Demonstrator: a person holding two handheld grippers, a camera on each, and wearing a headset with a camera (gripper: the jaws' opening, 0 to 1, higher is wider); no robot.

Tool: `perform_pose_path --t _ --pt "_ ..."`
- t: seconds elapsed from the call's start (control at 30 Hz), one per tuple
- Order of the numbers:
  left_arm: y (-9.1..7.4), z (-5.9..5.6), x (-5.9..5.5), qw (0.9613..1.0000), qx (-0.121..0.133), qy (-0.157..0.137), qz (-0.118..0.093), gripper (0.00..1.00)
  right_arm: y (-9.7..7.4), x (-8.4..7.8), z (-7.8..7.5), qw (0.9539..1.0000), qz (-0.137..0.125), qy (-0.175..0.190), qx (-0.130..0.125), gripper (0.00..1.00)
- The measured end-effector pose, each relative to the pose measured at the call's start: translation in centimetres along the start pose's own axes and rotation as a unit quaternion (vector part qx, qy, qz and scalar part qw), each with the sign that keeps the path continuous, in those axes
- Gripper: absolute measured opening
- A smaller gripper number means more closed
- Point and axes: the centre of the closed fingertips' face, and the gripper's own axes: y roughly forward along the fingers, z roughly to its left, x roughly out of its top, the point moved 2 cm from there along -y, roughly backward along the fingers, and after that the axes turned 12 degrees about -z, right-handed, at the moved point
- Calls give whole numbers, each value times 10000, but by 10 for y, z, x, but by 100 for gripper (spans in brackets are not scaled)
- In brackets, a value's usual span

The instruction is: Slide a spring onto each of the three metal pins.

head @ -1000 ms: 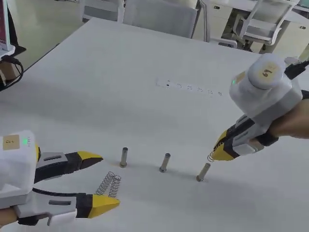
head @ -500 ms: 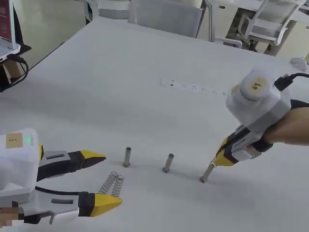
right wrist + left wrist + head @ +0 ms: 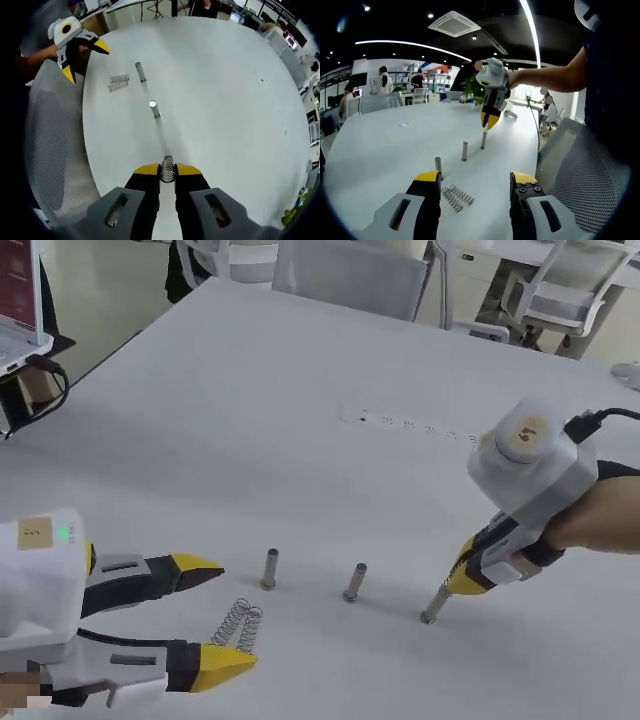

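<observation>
Three short metal pins stand in a row on the white table: left pin [image 3: 270, 568], middle pin [image 3: 355, 582], right pin [image 3: 435, 605]. Two loose springs [image 3: 240, 623] lie side by side in front of the left pin. My right gripper [image 3: 462, 577] is shut on a third spring [image 3: 167, 170], its tips right at the top of the right pin. My left gripper [image 3: 215, 618] stands open around the loose springs [image 3: 457, 196], nothing touching its jaws. In the left gripper view the pins [image 3: 464, 150] recede toward the right gripper [image 3: 489, 121].
A flat white power strip [image 3: 405, 425] lies on the table beyond the pins. Office chairs [image 3: 345, 275] stand at the far edge. A mesh chair back [image 3: 580, 170] is close on the near side. A laptop [image 3: 20, 300] sits off to the far left.
My right gripper has come down with its spring, from just beside the right pin's top to right on it. The left gripper stays open by the loose springs. The head camera has shifted.
</observation>
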Motion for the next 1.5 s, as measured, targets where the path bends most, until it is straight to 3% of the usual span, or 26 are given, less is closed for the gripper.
perform_pose_path --t 0.53,1.5 --pt "-1 2 -3 10000 64 -9 45 53 21 -13 -3 9999 65 74 65 8" --pt "-5 6 -4 9998 181 -11 47 56 44 -25 -4 9997 240 32 -74 9"
